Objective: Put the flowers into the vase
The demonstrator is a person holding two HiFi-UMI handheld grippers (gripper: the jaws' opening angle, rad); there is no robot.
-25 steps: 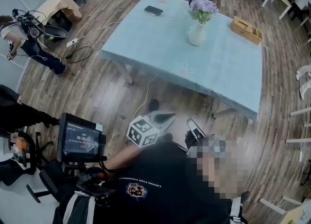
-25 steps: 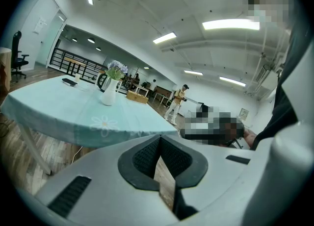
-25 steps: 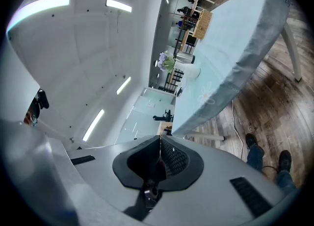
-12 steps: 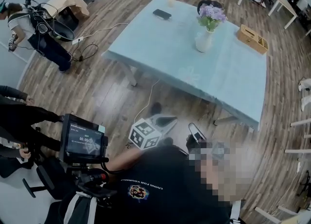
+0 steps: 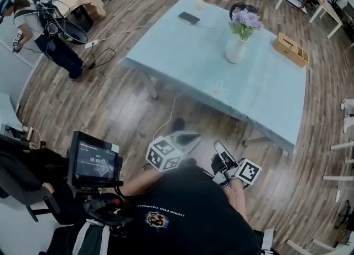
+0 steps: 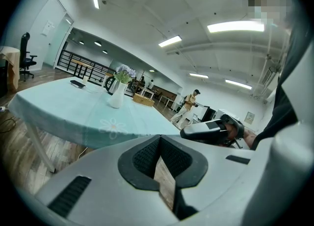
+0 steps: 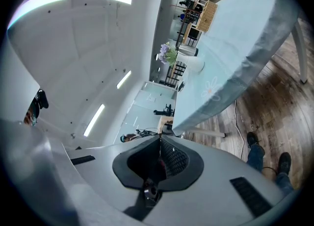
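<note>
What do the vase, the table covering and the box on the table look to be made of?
The vase is probably white ceramic, smooth and opaque; plastic is possible. The table covering looks like pale blue cloth, matte and draping over the edges. The box looks like light unfinished wood or bamboo, tan, with open compartments.

I see the purple flowers (image 5: 246, 20) standing in the white vase (image 5: 236, 51), which sits upright toward the far side of the pale-blue table (image 5: 188, 60).
</note>
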